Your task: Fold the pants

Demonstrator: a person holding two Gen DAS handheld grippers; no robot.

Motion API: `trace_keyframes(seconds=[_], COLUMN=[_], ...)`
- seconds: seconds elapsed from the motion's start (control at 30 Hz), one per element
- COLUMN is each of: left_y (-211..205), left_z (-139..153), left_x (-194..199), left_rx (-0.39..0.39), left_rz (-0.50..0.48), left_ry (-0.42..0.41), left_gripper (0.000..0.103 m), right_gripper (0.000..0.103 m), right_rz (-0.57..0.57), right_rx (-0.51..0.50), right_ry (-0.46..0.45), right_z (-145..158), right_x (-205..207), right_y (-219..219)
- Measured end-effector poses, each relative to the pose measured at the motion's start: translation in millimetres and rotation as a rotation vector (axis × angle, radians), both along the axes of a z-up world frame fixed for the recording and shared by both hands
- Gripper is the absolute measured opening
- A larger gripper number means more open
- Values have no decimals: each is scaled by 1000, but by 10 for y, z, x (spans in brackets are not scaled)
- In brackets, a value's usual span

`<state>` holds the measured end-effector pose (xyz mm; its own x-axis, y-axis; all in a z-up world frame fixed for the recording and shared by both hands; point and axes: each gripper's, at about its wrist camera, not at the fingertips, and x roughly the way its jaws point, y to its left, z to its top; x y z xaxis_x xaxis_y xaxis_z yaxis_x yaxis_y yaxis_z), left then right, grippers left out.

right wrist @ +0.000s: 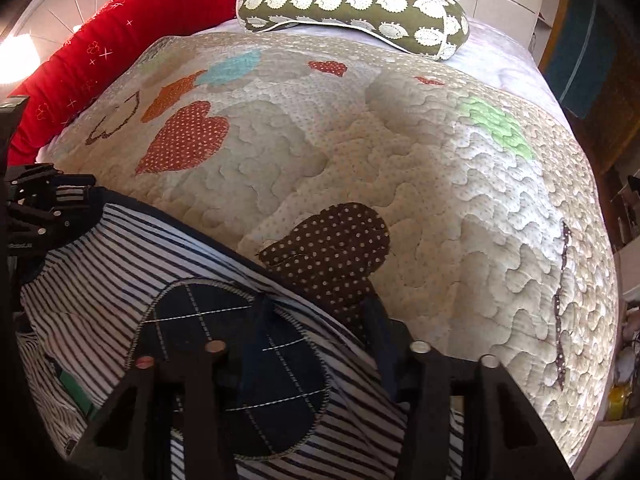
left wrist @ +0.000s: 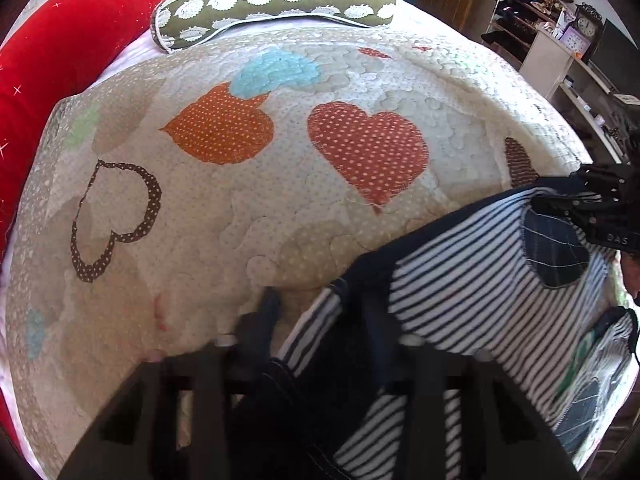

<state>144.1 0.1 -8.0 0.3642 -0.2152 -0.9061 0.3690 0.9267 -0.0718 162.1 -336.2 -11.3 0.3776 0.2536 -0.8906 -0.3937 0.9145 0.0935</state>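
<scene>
The pants (left wrist: pixel 472 280) are navy-and-white striped with dark navy trim and a dark oval knee patch (left wrist: pixel 554 250). They lie on the near part of the quilted bed. My left gripper (left wrist: pixel 320 344) is shut on the dark navy edge at the pants' left side. In the right wrist view the pants (right wrist: pixel 120 280) fill the lower left, with the patch (right wrist: pixel 240 372) in front. My right gripper (right wrist: pixel 316 344) is shut on the striped cloth beside the patch. Each gripper shows in the other's view, the right one (left wrist: pixel 568 200) and the left one (right wrist: pixel 60 208), both holding the same far edge.
A cream quilt (left wrist: pixel 280 208) with heart patches covers the bed. A green patterned bolster (left wrist: pixel 276 4) and a long red cushion (left wrist: pixel 60 60) lie at the head. Shelves and a white desk with a clock (left wrist: pixel 576 40) stand to the right of the bed.
</scene>
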Motion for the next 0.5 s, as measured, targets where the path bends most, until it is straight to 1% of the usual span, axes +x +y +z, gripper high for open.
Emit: trace_keyframes(seconds=[0.03,0.1,0.13,0.3,0.4,0.5], left_y=[-19,-81,-86,23,103,178], left_z=[28,110,155,537,790,928], left_x=[-34,-141,-204,-620,-1040,-1516], left_rx=[-1,40,43,12,-15,-33], left_rz=[0,-4,0,36,45,54], left_ry=[3,-45,-56,-135,-194,-247], left_gripper=[5,5,5,5,5,5], right_gripper=[6,6,6,5,5,6], right_rz=[2,3,2,-21,-26,-26], right_rx=[43,45,46,45,55,62], right_ry=[29,9,-1,-87,-136,-163], right_z=[18,104,154,556,794,895], right_x=[-23,-155,-219,-693,-1103,-1556], right_y=[6,42,57,57,79,123])
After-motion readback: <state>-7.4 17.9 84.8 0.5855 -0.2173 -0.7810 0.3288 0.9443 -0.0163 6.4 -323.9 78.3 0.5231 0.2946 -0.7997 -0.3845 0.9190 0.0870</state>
